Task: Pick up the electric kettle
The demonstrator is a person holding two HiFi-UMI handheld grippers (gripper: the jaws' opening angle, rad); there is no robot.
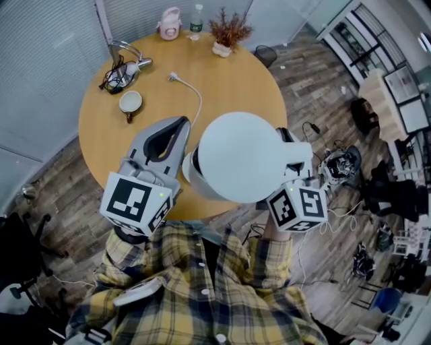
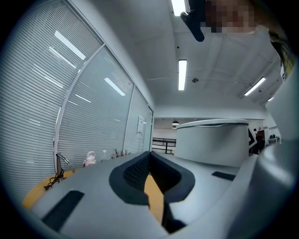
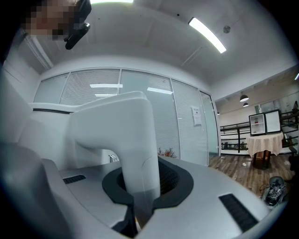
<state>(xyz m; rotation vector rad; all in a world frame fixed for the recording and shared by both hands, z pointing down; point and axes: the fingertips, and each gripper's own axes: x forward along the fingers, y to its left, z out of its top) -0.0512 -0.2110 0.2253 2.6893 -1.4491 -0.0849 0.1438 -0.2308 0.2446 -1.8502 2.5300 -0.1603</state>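
Round table (image 1: 236,87) bears mug (image 1: 130,102); pink flask (image 1: 170,23); dried plant (image 1: 229,30)

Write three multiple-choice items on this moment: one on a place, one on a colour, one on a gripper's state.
1. Where on the round table does the potted dried plant stand?
A. at the far edge, near the water bottle
B. at the near edge
C. in the middle

2. What colour is the electric kettle?
A. black
B. white
C. red

3. What is the state of the right gripper?
A. open and empty
B. shut on the mug
C. shut on the kettle's handle

Answers:
1 A: the head view shows the plant at the edge farthest from the person, close to the bottle.
2 B: the kettle's body and handle are white in every view.
3 C: the right gripper view shows the white handle clamped between the dark pads.
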